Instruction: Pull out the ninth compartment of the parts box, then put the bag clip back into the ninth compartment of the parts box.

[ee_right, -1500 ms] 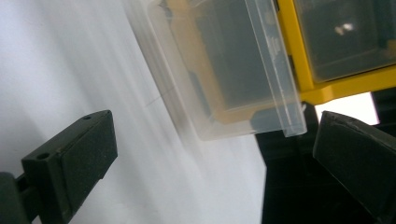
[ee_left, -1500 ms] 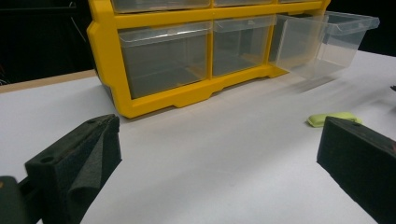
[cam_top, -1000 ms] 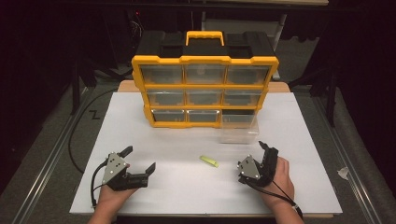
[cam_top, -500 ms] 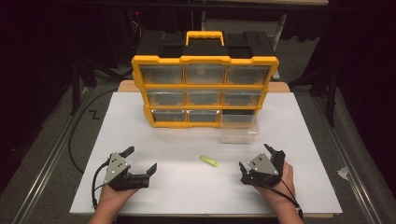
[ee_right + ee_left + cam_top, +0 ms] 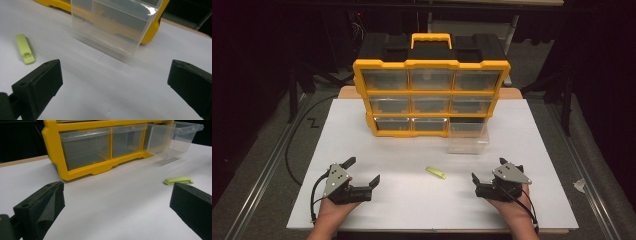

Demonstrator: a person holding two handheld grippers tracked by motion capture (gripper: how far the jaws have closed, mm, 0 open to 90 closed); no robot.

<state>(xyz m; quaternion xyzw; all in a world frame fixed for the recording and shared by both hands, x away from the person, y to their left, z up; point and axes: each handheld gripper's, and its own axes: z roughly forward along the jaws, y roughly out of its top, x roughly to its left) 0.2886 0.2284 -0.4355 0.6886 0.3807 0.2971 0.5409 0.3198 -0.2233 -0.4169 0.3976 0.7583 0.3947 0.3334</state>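
Green clip (image 5: 436,172) flat on white board (image 5: 412,200), open room all round, between grippers | drawer (image 5: 468,141) pulled out of yellow cabinet (image 5: 432,95) behind | left gripper (image 5: 362,172) jaws apart | right gripper (image 5: 487,170) jaws apart, near front edge

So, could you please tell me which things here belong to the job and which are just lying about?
Job:
green clip
open drawer
organizer
left gripper, open
right gripper, open

Lying about:
scrap right of the board
cable on the floor
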